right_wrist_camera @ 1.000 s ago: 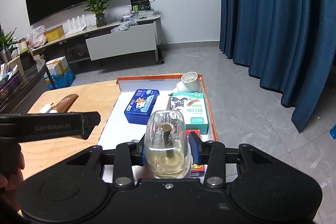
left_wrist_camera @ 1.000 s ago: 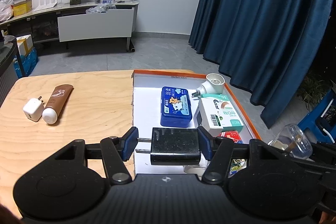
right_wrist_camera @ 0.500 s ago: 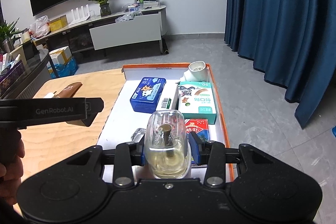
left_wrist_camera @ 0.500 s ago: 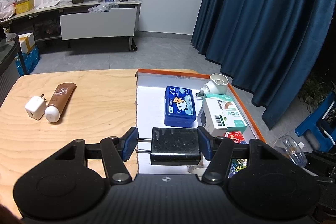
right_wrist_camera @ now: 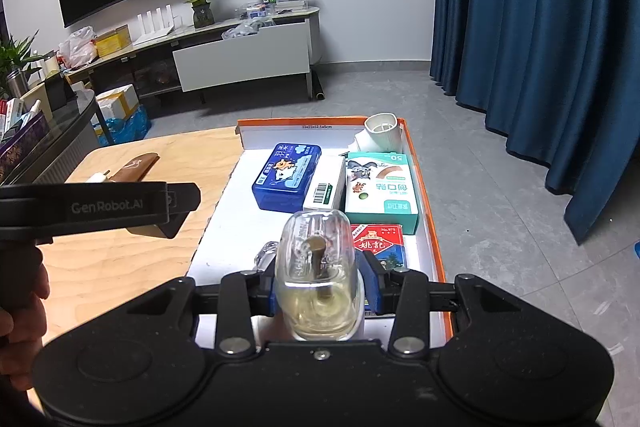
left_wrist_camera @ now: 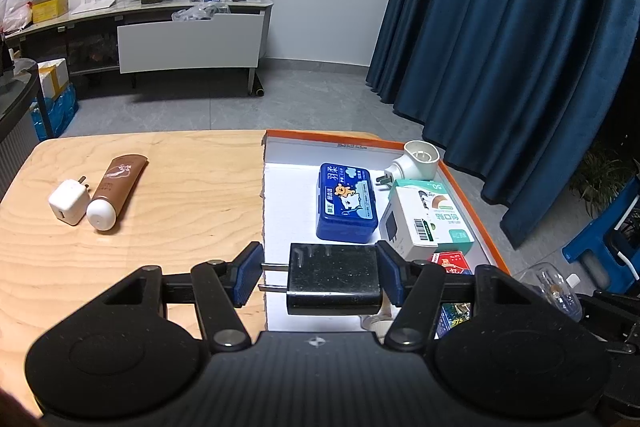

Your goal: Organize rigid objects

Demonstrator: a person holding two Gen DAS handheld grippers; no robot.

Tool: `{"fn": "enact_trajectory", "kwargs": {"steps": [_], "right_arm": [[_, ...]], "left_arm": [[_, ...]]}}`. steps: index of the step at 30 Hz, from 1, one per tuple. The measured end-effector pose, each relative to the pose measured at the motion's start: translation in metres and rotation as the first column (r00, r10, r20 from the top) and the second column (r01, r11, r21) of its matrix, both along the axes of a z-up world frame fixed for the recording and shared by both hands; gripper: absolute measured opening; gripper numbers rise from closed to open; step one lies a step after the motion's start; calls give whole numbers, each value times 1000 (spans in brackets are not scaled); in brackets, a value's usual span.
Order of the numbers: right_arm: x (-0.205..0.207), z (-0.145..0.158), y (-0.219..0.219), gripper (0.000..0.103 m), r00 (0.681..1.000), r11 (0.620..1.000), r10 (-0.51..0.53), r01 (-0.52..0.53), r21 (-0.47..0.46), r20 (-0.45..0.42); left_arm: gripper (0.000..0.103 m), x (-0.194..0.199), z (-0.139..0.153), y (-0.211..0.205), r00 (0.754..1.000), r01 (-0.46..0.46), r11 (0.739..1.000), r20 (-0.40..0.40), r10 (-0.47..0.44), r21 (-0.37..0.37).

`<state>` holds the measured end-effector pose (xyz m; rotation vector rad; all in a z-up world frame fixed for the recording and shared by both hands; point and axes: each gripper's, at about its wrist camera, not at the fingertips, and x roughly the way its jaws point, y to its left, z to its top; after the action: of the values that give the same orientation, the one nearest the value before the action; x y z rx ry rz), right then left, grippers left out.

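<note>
My left gripper (left_wrist_camera: 320, 273) is shut on a black plug charger (left_wrist_camera: 334, 279), prongs pointing left, held above the near left part of the orange-rimmed white box (left_wrist_camera: 468, 201). My right gripper (right_wrist_camera: 318, 281) is shut on a clear glass bottle (right_wrist_camera: 318, 267) with yellowish liquid, held over the box's near end (right_wrist_camera: 426, 195). In the box lie a blue case (left_wrist_camera: 346, 203), a green-white carton (left_wrist_camera: 430, 217), a white plug-in device (left_wrist_camera: 418, 161) and a red card pack (right_wrist_camera: 378, 243). A white charger (left_wrist_camera: 68, 203) and a brown tube (left_wrist_camera: 116, 189) lie on the wooden table.
The wooden table (left_wrist_camera: 160, 195) lies left of the box. The left gripper's body (right_wrist_camera: 100, 207) crosses the right wrist view at the left. Blue curtains (left_wrist_camera: 520, 47) hang at the right. A TV bench (left_wrist_camera: 188, 39) stands at the back wall.
Both grippers have moved back and upward a little, holding their objects. The right gripper with the bottle has shifted left over the box's near end.
</note>
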<state>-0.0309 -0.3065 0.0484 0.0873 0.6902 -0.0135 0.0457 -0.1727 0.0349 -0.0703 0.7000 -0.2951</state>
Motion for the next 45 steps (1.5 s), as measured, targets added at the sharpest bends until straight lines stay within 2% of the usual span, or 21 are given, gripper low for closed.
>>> {"fn": "enact_trajectory", "kwargs": {"steps": [45], "right_arm": [[1, -1, 2, 48, 1000, 1000, 0, 0, 0, -1]], "left_arm": [[61, 0, 0, -4, 1000, 3, 1000, 4, -3, -5]]}}
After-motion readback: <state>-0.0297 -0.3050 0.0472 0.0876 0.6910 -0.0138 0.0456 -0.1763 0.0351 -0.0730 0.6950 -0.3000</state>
